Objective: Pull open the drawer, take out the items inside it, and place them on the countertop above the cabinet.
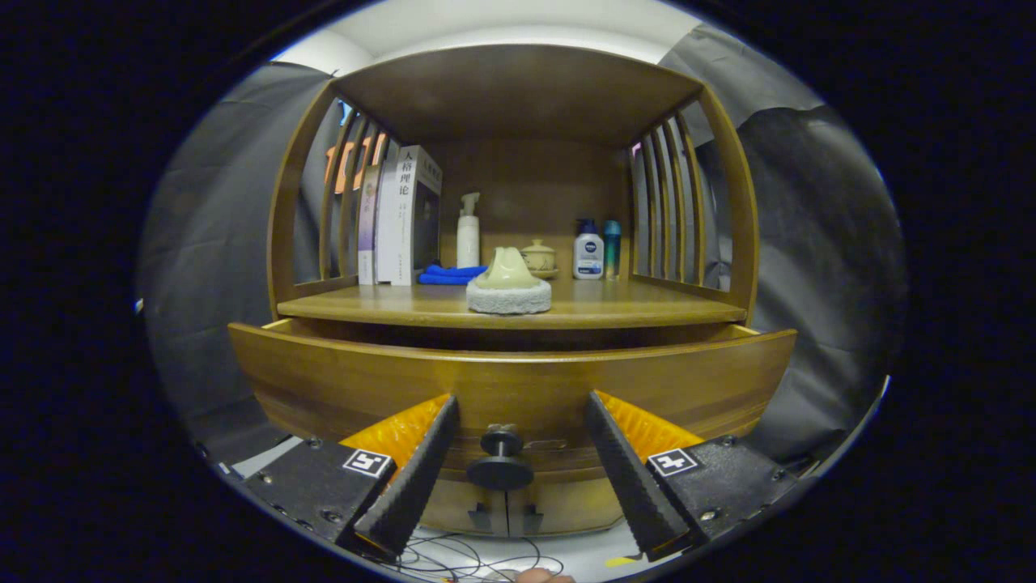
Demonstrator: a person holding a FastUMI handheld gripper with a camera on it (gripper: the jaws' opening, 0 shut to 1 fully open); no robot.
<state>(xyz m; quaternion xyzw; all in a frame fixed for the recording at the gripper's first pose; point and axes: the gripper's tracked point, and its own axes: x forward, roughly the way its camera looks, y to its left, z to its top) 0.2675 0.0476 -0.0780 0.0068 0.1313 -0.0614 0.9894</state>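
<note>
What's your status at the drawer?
Gripper open, fingers either side of drawer knob, not touching. Drawer pulled partly out. Scrub pad sits on countertop.

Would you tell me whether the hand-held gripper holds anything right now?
Nothing is held: the hand-held gripper is open, its fingers either side of the drawer knob, not touching it.

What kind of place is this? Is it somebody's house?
Probably a pretend home corner in a test booth. A wooden cabinet holds books, bottles and a scrub pad, with dark cloth behind. The open gripper faces the drawer knob.
</note>
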